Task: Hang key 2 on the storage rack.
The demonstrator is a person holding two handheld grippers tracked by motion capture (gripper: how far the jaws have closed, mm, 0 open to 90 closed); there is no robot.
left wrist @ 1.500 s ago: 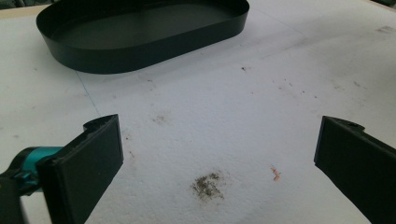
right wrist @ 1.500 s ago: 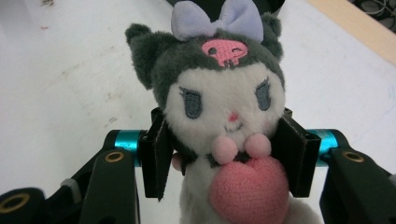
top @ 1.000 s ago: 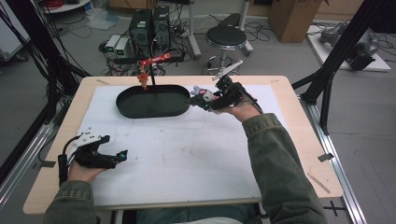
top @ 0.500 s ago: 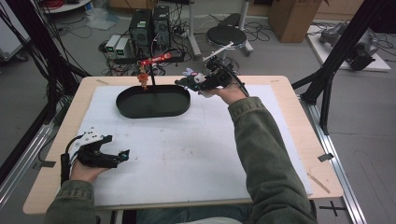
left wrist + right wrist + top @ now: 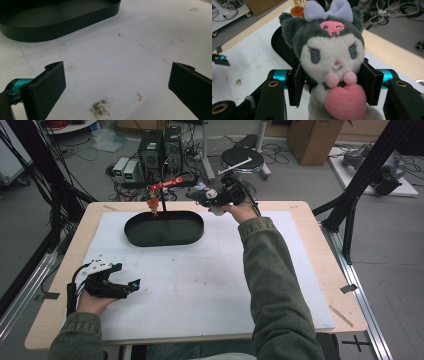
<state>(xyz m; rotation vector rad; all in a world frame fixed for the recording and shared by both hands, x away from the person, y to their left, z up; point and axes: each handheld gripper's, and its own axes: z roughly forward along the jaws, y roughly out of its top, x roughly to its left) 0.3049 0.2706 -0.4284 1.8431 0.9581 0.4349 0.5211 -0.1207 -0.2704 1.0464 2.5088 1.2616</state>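
My right gripper (image 5: 332,82) is shut on a plush toy (image 5: 329,50) with a grey hood, white face, lilac bow and pink heart; the pads squeeze its body from both sides. From above, the right gripper (image 5: 212,197) holds the plush toy (image 5: 201,194) in the air past the far right end of a black oval tray (image 5: 165,242), near a red bar (image 5: 167,183) on a thin black pole. My left gripper (image 5: 129,287) rests near the table's front left, open, with bare white mat between its jaws (image 5: 117,82). The tray (image 5: 62,23) lies beyond it.
A white foam mat (image 5: 210,285) covers the wooden table (image 5: 320,270). An orange trinket (image 5: 153,202) dangles from the red bar over the tray's far rim. Beyond the table stand a stool (image 5: 242,157), computer cases (image 5: 160,145) and cables. Black frame posts (image 5: 360,185) flank the sides.
The right hand has carried the plush toy from the tray's right end up and towards the far edge, close to the red bar. The left hand has stayed put.
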